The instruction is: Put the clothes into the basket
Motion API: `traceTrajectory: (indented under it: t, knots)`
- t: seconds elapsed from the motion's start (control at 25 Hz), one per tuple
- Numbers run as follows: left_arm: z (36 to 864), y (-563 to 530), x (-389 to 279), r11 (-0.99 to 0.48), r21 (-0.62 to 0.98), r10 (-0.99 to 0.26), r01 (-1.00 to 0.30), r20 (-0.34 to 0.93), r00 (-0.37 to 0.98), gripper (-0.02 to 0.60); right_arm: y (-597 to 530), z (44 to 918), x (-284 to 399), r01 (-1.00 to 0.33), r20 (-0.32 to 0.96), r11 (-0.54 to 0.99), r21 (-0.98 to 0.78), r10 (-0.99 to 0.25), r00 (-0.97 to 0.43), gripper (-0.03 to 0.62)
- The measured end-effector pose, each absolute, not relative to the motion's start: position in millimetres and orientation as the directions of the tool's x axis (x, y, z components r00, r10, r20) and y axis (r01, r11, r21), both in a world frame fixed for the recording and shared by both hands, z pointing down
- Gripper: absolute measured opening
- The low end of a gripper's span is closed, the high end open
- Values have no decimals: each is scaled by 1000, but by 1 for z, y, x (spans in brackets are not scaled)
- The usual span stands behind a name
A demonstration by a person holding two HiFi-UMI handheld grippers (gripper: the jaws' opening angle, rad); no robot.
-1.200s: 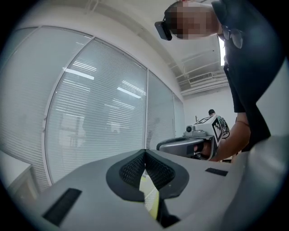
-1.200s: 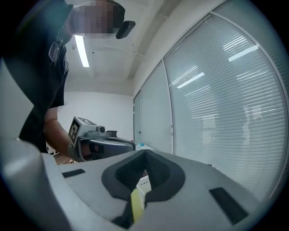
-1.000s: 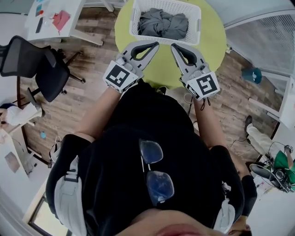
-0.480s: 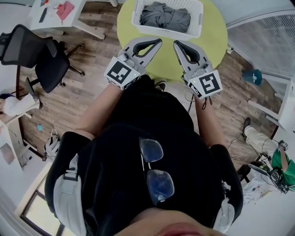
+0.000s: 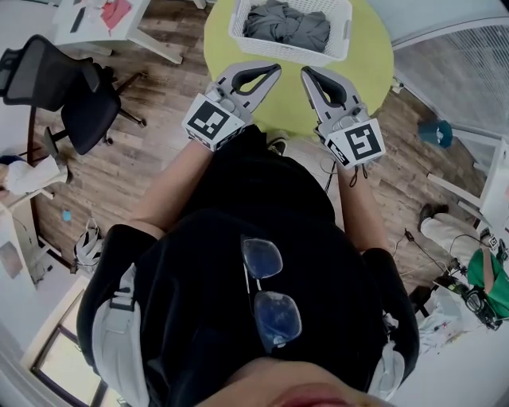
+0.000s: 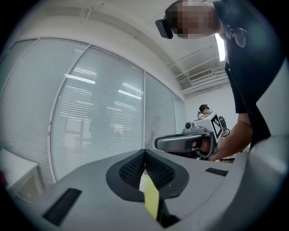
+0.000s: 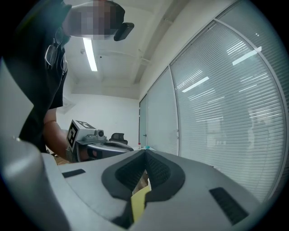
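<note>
Grey crumpled clothes sit in the white slotted plastic basket just ahead of the left gripper and right gripper, both closed on nothing, so best keep them off its rim

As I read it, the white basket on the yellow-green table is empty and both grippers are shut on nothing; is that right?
Not quite: the head view shows grey clothes in the white basket. The rest holds: it stands on the yellow-green table, and the left gripper and right gripper are shut on nothing.
</note>
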State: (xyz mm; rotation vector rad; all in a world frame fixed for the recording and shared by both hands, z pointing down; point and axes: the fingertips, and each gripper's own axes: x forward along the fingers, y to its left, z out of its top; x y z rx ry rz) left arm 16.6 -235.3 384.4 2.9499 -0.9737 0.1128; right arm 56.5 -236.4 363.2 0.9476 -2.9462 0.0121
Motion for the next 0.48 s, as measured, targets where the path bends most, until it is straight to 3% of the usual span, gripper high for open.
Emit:
traceTrajectory:
  t: [0.48]
  knots:
    - [384, -235, 24, -799, 4, -598, -601, 92, 796, 10, -233, 364, 60, -567, 51, 824, 11, -567, -822, 25]
